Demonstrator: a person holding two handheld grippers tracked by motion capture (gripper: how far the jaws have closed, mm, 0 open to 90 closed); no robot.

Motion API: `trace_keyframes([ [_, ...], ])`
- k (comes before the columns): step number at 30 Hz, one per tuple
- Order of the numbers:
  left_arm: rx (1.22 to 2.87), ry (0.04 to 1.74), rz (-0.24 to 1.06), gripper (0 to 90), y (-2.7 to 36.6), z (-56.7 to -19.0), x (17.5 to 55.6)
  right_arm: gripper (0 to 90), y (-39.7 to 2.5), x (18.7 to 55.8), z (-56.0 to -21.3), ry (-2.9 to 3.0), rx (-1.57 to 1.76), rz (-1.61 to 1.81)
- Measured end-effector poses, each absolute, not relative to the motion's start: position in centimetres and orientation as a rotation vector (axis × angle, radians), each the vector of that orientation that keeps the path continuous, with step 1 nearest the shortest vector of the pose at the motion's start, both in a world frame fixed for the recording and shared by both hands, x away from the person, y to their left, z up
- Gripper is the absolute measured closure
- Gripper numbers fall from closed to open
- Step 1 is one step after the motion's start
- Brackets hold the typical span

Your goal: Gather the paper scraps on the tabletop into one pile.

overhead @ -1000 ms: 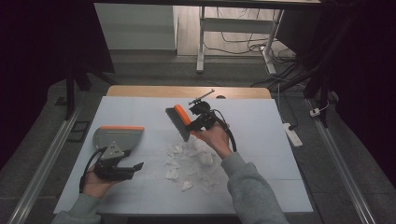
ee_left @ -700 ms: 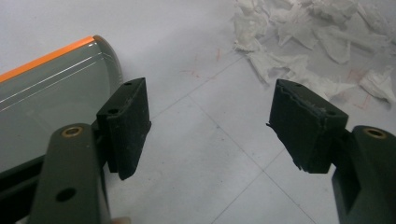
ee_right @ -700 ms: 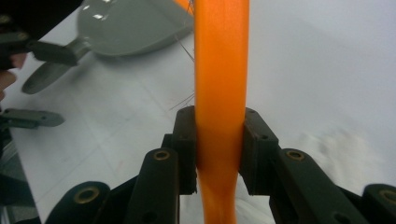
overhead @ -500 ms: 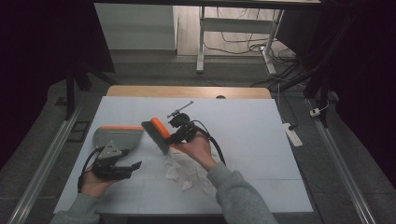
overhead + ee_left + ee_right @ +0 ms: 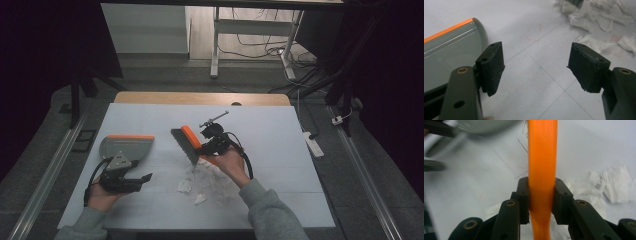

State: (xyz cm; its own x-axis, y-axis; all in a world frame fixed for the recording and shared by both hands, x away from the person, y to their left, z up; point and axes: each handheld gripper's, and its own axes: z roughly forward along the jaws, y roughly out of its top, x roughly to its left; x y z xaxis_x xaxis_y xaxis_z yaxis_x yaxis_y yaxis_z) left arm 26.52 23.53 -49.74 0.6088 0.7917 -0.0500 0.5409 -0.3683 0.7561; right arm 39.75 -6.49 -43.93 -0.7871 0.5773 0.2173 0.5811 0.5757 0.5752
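here the right gripper (image 5: 541, 202) clamps the brush (image 5: 186, 144), raised above paper scraps (image 5: 202, 180).

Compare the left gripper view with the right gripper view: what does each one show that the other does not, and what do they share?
Left gripper view: the left gripper with its jaws wide apart and nothing between them, above bare table, and the grey dustpan with its orange edge sharp at the left.

Right gripper view: the right gripper shut on the orange brush handle, with a few thin bristles beside it; a grey rounded shape at the top left may be the dustpan, but it is blurred.

Both: the white table surface and the torn paper scraps.
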Motion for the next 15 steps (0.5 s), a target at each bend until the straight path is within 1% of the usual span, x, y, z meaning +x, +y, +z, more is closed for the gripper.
trace_keyframes([
  [3, 2.058, 1.054, 0.417, 29.8, 23.8, -49.7, 26.5, 70.6, -6.3, 38.7, -42.2, -2.809, -0.955, -1.052],
  [6, 2.048, 1.061, 0.419, 29.9, 24.1, -49.7, 26.5, 70.6, -6.2, 38.1, -41.5, -2.799, -0.926, -1.056],
  [10, 2.043, 1.07, 0.423, 29.9, 24.4, -49.7, 26.5, 70.5, -5.7, 37.1, -42.1, -2.805, -0.876, -0.978],
  [15, 2.036, 1.077, 0.423, 29.9, 24.6, -49.7, 26.5, 70.5, -5.0, 34.8, -43.1, -2.828, -0.757, -0.856],
])
